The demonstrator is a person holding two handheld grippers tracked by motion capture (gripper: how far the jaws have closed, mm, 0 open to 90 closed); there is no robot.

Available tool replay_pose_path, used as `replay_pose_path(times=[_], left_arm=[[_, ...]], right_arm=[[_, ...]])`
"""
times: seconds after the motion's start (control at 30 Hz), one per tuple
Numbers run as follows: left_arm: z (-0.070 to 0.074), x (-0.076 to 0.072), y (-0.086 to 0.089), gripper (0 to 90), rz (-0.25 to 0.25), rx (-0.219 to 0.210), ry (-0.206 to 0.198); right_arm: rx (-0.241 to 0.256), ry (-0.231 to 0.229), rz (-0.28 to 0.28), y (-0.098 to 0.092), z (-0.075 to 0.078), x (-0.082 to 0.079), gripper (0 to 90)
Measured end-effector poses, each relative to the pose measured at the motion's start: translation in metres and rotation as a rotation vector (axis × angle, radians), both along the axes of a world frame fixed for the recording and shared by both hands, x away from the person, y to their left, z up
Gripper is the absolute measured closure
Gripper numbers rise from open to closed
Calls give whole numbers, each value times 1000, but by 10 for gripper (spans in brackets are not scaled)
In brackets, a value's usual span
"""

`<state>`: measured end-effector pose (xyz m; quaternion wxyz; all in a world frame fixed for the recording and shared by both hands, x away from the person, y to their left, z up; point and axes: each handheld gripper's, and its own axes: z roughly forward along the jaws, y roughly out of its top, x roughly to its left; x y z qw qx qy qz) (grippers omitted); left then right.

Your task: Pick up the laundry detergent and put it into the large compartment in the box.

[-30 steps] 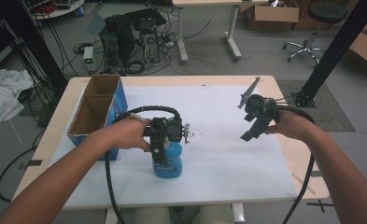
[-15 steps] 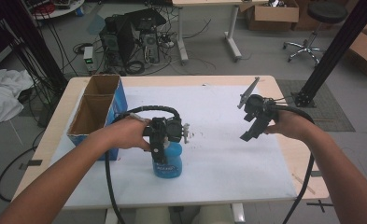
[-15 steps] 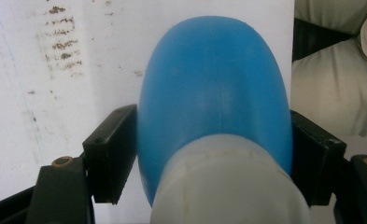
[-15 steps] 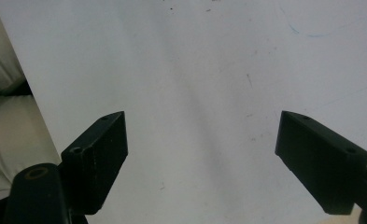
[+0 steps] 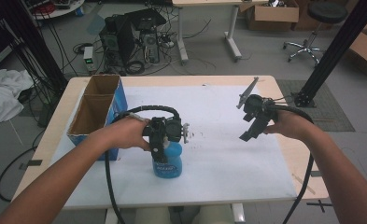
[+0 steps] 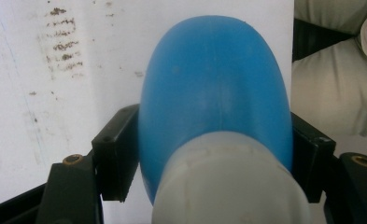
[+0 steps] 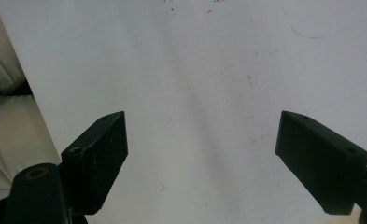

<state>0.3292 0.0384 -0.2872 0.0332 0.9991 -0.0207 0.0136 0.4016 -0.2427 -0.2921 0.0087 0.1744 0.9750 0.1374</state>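
A blue plastic bottle point(image 5: 169, 163) with a white cap stands upright on the white table cover, near the front and left of centre. My left gripper point(image 5: 161, 154) comes down on it from above and is shut on it. In the left gripper view the two black jaws press against both sides of the blue bottle point(image 6: 214, 93), just below its white cap point(image 6: 228, 186). My right gripper point(image 5: 247, 119) hovers over the right part of the table, apart from the bottle. Its jaws stand wide open with bare white cover between them point(image 7: 202, 154).
An open cardboard box point(image 5: 95, 112) with blue sides and two compartments stands at the table's left edge. The white cover point(image 5: 218, 121) spans most of the tabletop, with dark smudges near its middle. The person's light trousers point(image 7: 3, 130) show past the front edge.
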Motion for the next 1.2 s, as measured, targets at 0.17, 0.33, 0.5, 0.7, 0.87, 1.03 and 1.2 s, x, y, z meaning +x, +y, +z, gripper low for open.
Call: replay_pose_path(times=[0.17, 0.33, 0.5, 0.7, 0.87, 1.03, 1.2], left_arm=[[0, 0, 1, 329, 0, -2, -3], [0, 0, 1, 346, -2, -6, -4], [0, 0, 1, 356, -6, -2, 0], [0, 0, 1, 371, -9, -5, 2], [1, -1, 1, 374, -12, -9, 3], [1, 0, 1, 378, 2, -13, 4], [8, 0, 2, 379, 46, -12, 16]], right_arm=[[0, 1, 2, 1, 0, 0, 169], [-1, 3, 2, 2, -1, 0, 169], [-3, 4, 7, 2, -1, 0, 170], [0, 4, 9, 2, -1, 0, 170], [0, 4, 8, 2, -1, 0, 170], [-1, 6, 9, 3, -1, 0, 170], [-1, 6, 16, 4, -1, 0, 172]])
